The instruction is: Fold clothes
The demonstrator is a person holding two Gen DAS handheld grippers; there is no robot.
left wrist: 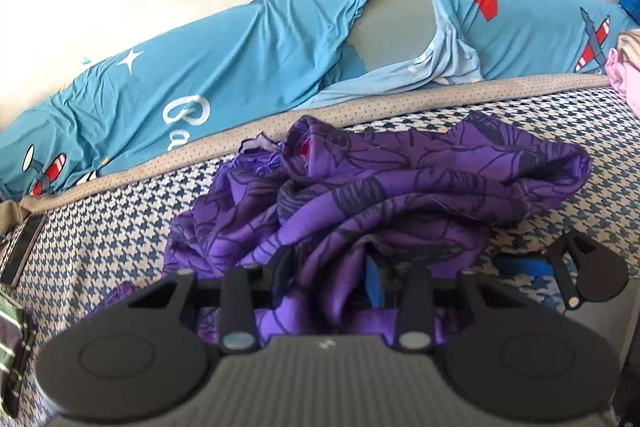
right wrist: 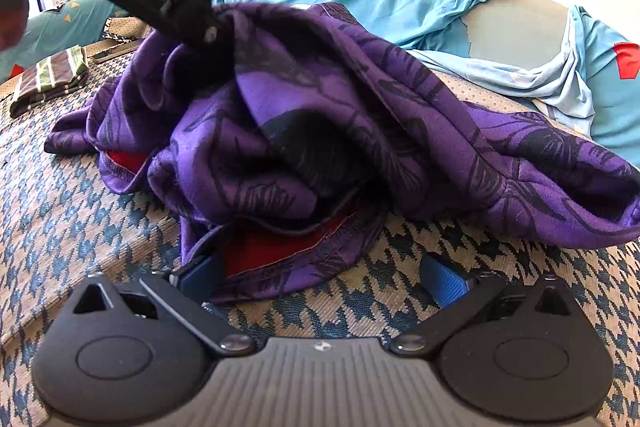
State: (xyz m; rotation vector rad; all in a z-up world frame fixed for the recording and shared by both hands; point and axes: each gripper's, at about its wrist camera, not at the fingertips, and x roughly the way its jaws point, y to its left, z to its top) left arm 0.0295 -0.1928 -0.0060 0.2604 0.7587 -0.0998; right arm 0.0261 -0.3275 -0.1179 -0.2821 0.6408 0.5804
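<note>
Two tongs on one crumpled purple garment [left wrist: 360, 195]: left tongs [left wrist: 332, 283] clenched on a bunch, likely to lift it; right tongs [right wrist: 320, 279] released, straddling the hem.

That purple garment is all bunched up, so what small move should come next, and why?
Probably close the right gripper on the red-lined hem in front of it. The purple garment lies crumpled on the checked bed, the left gripper already has fabric between its fingers, and the right one is open.
</note>
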